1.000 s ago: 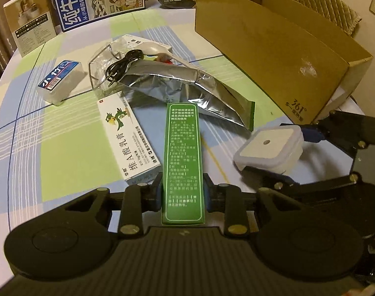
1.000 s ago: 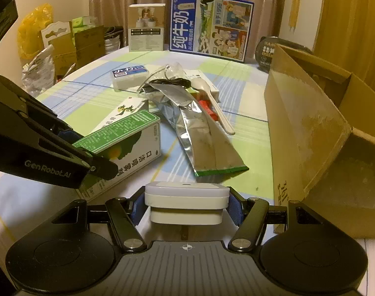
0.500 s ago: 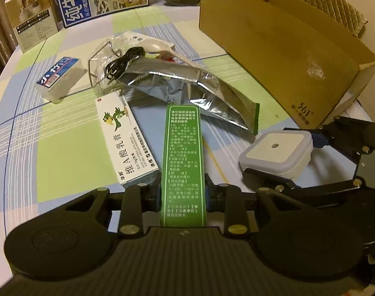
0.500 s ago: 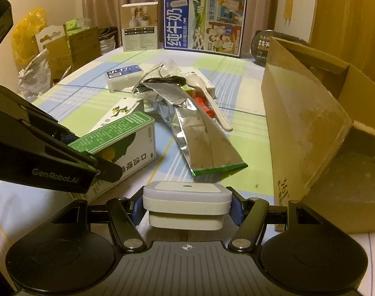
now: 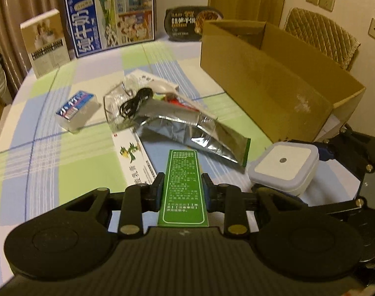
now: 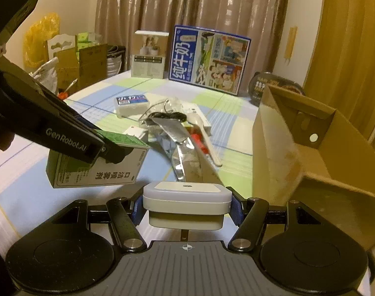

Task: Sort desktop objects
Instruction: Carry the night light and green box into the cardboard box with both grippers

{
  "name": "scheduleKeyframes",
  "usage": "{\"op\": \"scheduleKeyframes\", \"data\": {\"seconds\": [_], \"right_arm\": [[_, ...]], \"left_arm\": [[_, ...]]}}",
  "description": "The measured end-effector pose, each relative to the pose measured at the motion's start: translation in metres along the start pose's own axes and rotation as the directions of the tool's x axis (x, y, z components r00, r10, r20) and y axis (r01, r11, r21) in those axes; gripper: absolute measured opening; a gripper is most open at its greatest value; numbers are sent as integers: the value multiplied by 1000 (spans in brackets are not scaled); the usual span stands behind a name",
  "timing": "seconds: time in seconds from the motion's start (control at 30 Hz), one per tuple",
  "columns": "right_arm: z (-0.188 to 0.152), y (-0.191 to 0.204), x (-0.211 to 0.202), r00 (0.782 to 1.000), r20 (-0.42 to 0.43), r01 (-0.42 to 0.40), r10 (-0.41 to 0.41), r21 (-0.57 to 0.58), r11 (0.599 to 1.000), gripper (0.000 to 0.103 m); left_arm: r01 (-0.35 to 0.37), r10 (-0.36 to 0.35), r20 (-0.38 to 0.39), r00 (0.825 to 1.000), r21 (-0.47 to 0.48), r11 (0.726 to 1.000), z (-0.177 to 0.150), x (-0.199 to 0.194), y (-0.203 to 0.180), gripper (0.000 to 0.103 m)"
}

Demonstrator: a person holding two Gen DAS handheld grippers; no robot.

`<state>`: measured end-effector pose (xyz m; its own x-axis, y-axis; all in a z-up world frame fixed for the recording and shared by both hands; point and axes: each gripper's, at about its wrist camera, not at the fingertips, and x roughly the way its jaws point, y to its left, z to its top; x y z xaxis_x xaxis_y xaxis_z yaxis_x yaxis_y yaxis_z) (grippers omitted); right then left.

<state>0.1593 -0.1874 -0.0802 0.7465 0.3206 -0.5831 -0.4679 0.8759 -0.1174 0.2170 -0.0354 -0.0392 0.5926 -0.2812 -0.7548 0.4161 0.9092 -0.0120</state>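
My left gripper is shut on a long green-topped medicine box, held up off the table; the right wrist view shows the same box from its white side, gripped by the left gripper. My right gripper is shut on a white square plastic device, also lifted; in the left wrist view that device hangs at the right. An open cardboard box stands to the right of both grippers, its inside facing up.
On the checked tablecloth lie a white ointment box, a silver foil pouch, a clear bag with a black cable, a white spoon and a small blue-white box. Cartons stand at the far edge.
Both grippers have risen with their loads and tilted up, so the green box and the white device are clear of the table and more of the far room shows.
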Motion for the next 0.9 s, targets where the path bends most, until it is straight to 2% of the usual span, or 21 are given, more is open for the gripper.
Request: {"op": "scheduleKeyframes", "data": {"seconds": [0.17, 0.3, 0.5, 0.7, 0.9], "right_arm": [[11, -4, -29, 998, 56, 14, -15, 21, 1000, 62], [37, -11, -57, 991, 127, 28, -31, 23, 999, 62], [81, -61, -81, 977, 185, 92, -106, 80, 993, 62], [95, -129, -85, 975, 162, 127, -153, 157, 979, 62], [76, -185, -71, 977, 98, 166, -191, 216, 962, 62]], "left_arm": [[-6, 6, 7, 1000, 4, 1000, -3, -11, -5, 25], [-7, 7, 36, 999, -5, 1000, 4, -25, -6, 25], [36, -37, 110, 993, 11, 999, 40, -49, -24, 25], [99, -109, 182, 977, 61, 993, 94, -57, -64, 25], [158, -172, 188, 967, 89, 983, 128, -32, -109, 25]]}}
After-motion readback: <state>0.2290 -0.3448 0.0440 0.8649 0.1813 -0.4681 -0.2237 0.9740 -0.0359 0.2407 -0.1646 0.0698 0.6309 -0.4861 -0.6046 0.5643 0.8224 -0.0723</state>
